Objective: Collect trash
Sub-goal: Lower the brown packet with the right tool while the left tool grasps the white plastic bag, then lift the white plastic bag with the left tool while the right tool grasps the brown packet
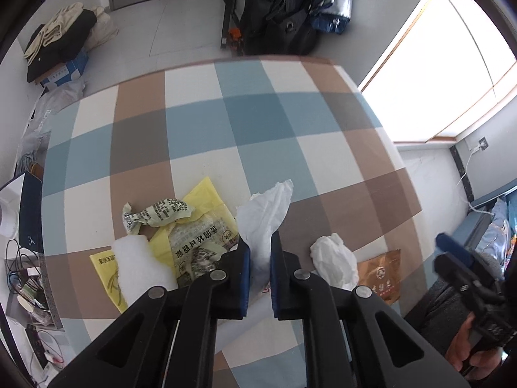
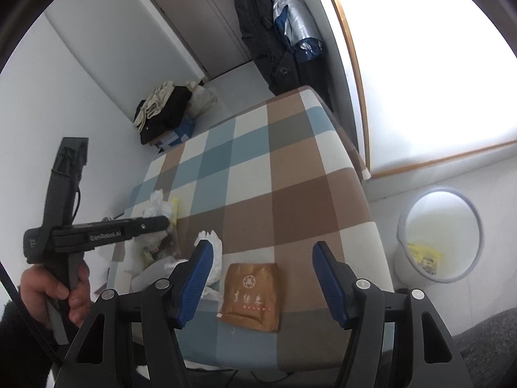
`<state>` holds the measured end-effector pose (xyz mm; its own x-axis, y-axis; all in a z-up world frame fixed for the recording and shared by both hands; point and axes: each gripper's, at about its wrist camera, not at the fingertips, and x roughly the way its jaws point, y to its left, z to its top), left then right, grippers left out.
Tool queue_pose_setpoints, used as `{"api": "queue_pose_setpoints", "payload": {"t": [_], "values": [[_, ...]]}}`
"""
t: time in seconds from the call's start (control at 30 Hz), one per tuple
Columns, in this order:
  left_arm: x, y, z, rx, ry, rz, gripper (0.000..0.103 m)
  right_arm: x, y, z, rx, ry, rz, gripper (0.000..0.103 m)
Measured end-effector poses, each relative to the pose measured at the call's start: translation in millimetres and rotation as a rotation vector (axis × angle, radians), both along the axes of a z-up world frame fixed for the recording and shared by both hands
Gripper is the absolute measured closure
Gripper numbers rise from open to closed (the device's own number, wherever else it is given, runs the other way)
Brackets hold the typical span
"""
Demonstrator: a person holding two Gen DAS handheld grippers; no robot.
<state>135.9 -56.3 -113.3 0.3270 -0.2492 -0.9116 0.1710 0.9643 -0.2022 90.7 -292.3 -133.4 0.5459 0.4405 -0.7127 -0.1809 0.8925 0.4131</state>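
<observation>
My left gripper point(image 1: 260, 242) is shut on a white tissue point(image 1: 263, 216) that sticks up between its blue pads above the checkered table point(image 1: 206, 123). To its left lie a yellow plastic bag point(image 1: 206, 200), a crumpled printed wrapper point(image 1: 158, 211) and a white foam piece point(image 1: 139, 265). To its right lie a crumpled white tissue point(image 1: 332, 258) and a brown sachet point(image 1: 379, 274). My right gripper point(image 2: 262, 249) is open and empty, hovering over the brown sachet point(image 2: 250, 294) at the table's near edge. The left gripper point(image 2: 97, 232) shows at the left in the right wrist view.
A white trash bin point(image 2: 439, 236) with yellow trash inside stands on the floor right of the table. Clothes are piled on a box point(image 2: 168, 110) by the far wall. Coats and an umbrella point(image 2: 290, 22) hang near the window. Cables and clutter point(image 1: 29, 278) lie left of the table.
</observation>
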Motion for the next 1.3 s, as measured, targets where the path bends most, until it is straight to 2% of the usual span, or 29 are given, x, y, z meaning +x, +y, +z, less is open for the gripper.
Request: {"api": "queue_pose_setpoints", "payload": {"t": [0.2,0.4,0.47,0.57,0.73,0.97,1.0,1.03,1.17,1.3], "values": [[-13.0,13.5,24.2,-0.091,-0.1,0.036,0.097,-10.8,14.4,-15.5,-0.079,0.064,0.051,0.039],[-22.8,23.1,39.5,-0.117,-0.182,0.068,0.097,-16.1,41.2,-33.3,-0.181,0.102,0.116,0.038],[-28.2,26.1,47.4,-0.121,-0.213,0.072,0.097,-19.4,50.2,-33.5,-0.231,0.075,0.123,0.038],[-32.4,32.2,52.9,-0.161,-0.209,0.07,0.097,-22.2,64.1,-35.9,-0.321,0.035,0.131,0.038],[-37.2,45.4,60.0,-0.178,-0.234,0.088,0.097,-28.7,86.0,-40.7,-0.499,-0.018,0.16,0.036],[-42.5,55.7,62.4,-0.179,-0.252,0.08,0.097,-28.9,94.1,-40.4,-0.499,-0.027,0.197,0.05],[-43.9,56.8,62.6,-0.18,-0.253,0.08,0.097,-28.2,94.6,-40.3,-0.498,-0.028,0.198,0.057],[-44.5,57.9,62.7,-0.181,-0.255,0.08,0.097,-27.6,95.3,-39.6,-0.494,-0.028,0.196,0.061],[-47.3,62.4,63.1,-0.19,-0.257,0.084,0.097,-29.4,97.8,-37.8,-0.491,-0.027,0.2,0.062],[-48.7,67.0,61.8,-0.2,-0.251,0.096,0.097,-29.2,93.9,-34.2,-0.435,-0.009,0.191,0.062]]}}
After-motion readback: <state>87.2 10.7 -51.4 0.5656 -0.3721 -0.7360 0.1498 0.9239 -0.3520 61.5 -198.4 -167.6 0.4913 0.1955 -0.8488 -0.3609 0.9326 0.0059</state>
